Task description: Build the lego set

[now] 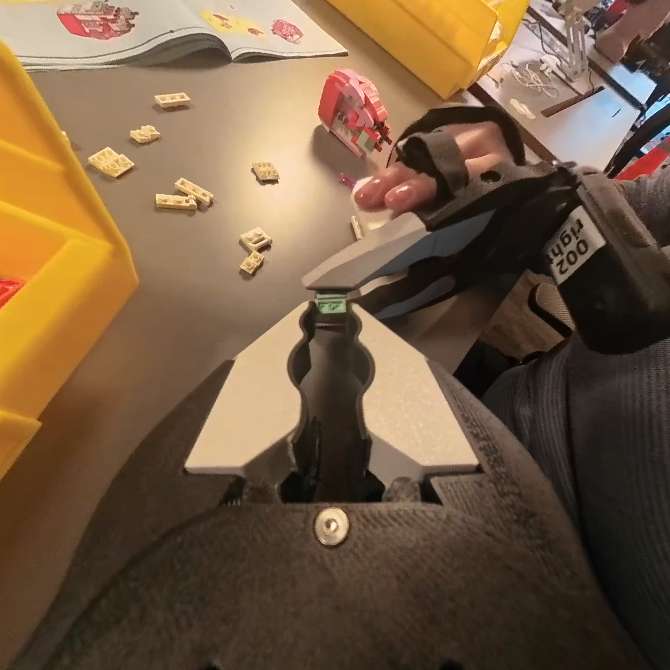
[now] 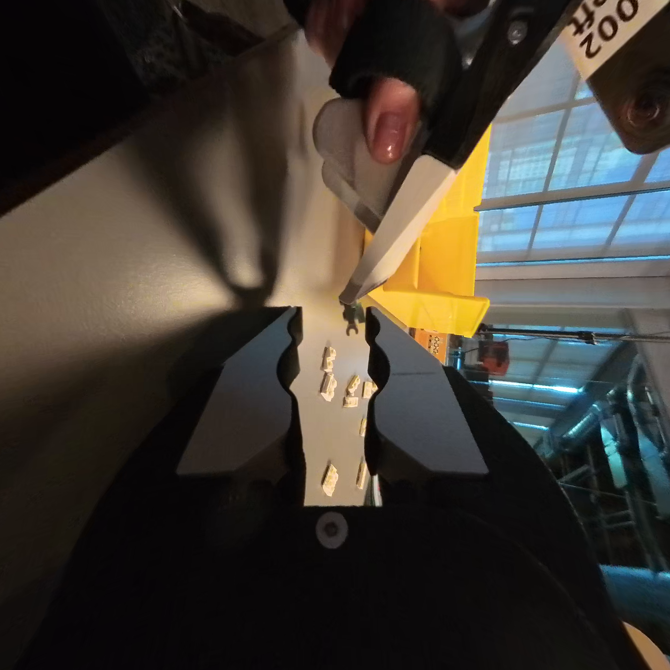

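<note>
Holding a small green brick (image 1: 330,308) pinched between the left gripper (image 1: 330,314) tips above the table (image 1: 203,326); right gripper (image 2: 333,316) parted, empty, beside it; best kept square, steady

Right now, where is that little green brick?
In the left wrist view, the green brick is pinched at the tips of the left gripper, above the table, with the right gripper's finger at its far side.

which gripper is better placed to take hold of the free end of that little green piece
Right, probably. The left gripper is already shut on the small green piece, so it can't regrip. The right gripper stands open with the piece's clip end between its fingertips, untouched.
</note>
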`<state>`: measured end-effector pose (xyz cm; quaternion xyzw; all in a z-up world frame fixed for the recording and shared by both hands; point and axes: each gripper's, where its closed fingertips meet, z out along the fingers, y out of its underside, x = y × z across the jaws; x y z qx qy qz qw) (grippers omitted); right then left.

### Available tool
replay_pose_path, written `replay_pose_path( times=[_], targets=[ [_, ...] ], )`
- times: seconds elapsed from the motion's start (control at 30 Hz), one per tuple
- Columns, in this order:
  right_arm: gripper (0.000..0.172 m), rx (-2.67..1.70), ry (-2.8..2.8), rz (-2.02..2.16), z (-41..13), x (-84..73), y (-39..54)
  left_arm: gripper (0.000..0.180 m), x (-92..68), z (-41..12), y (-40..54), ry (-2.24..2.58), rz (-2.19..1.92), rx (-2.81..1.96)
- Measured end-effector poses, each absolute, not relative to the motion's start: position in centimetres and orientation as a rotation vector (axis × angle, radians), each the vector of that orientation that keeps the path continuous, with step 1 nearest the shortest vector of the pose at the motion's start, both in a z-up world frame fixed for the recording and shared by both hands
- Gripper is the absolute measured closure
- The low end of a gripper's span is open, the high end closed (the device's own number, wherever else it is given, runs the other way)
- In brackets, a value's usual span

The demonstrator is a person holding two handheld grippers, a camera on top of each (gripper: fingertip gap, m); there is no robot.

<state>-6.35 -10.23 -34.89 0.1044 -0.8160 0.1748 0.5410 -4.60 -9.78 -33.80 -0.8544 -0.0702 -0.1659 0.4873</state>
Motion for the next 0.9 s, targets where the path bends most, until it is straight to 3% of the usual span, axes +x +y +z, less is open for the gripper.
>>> replay_pose_path(
  times=[0.23, 0.73, 0.9],
  targets=[
    [0.163, 0.274, -1.875, 0.358, -34.4, -6.7, -10.0, 0.164, -4.3, -34.2, -9.6, -0.180, -0.413, -2.102],
    [0.165, 0.427, -1.841, 0.201, -34.9, -6.4, -9.7, 0.165, -4.0, -34.9, -9.4, -0.215, -0.412, -2.163],
    [0.164, 0.256, -1.886, 0.344, -34.3, -6.7, -9.5, 0.165, -4.3, -34.0, -9.2, -0.249, -0.425, -2.099]
  ],
)
